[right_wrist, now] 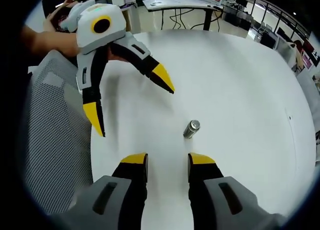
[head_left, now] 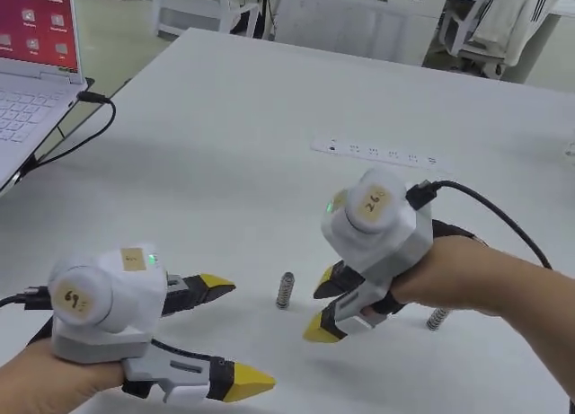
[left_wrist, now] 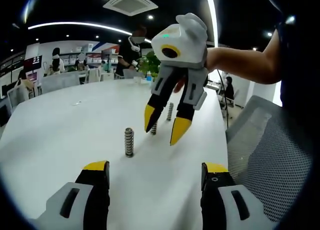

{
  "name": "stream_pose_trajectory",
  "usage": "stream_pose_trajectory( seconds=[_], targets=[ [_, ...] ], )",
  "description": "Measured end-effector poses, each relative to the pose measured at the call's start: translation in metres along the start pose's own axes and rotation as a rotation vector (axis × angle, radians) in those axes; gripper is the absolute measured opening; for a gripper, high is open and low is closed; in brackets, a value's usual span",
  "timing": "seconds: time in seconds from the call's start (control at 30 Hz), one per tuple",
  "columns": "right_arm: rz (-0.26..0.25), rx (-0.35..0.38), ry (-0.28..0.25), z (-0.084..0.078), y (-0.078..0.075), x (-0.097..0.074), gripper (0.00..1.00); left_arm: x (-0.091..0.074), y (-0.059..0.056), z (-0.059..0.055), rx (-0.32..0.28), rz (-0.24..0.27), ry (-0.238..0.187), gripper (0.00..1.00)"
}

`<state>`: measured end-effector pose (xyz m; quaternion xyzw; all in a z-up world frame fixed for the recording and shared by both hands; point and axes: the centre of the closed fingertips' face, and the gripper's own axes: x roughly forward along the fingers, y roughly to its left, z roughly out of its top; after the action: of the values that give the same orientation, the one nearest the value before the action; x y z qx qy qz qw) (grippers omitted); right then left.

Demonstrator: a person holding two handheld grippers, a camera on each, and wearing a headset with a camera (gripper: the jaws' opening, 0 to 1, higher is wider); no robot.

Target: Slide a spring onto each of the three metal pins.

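Upright spring [head_left: 285, 290] nearer our right claw [head_left: 323, 303]
We note the spring standing on end on the counter [head_left: 269, 145], just ahead of the right claw, part open, empty; left claw [head_left: 232, 333] gapes wide, empty, farther off

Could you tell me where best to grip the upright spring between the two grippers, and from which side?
Pinch the spring around its coiled middle, one jaw on each side, coming in level from the right gripper, whose open jaws face it. It stands upright and slim on the table, so a high grip might tip it.
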<state>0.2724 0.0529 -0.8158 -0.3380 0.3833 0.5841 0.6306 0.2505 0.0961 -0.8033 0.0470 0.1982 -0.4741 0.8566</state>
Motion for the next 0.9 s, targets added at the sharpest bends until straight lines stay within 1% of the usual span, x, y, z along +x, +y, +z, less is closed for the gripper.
stream_pose_trajectory(
  seconds=[0.43, 0.63, 0.9],
  targets=[
    [-0.011, 0.050, -0.063, -0.010, 0.013, -0.007, 0.32, -0.001, -0.002, 0.000, -0.003, 0.000, 0.000, 0.71],
    [-0.020, 0.065, -0.092, -0.015, 0.019, -0.010, 0.35, 0.000, -0.003, 0.000, -0.005, -0.001, 0.002, 0.71],
    [-0.026, 0.083, -0.118, -0.021, 0.026, -0.012, 0.38, 0.001, -0.004, 0.001, -0.005, -0.004, 0.002, 0.71]
  ],
)
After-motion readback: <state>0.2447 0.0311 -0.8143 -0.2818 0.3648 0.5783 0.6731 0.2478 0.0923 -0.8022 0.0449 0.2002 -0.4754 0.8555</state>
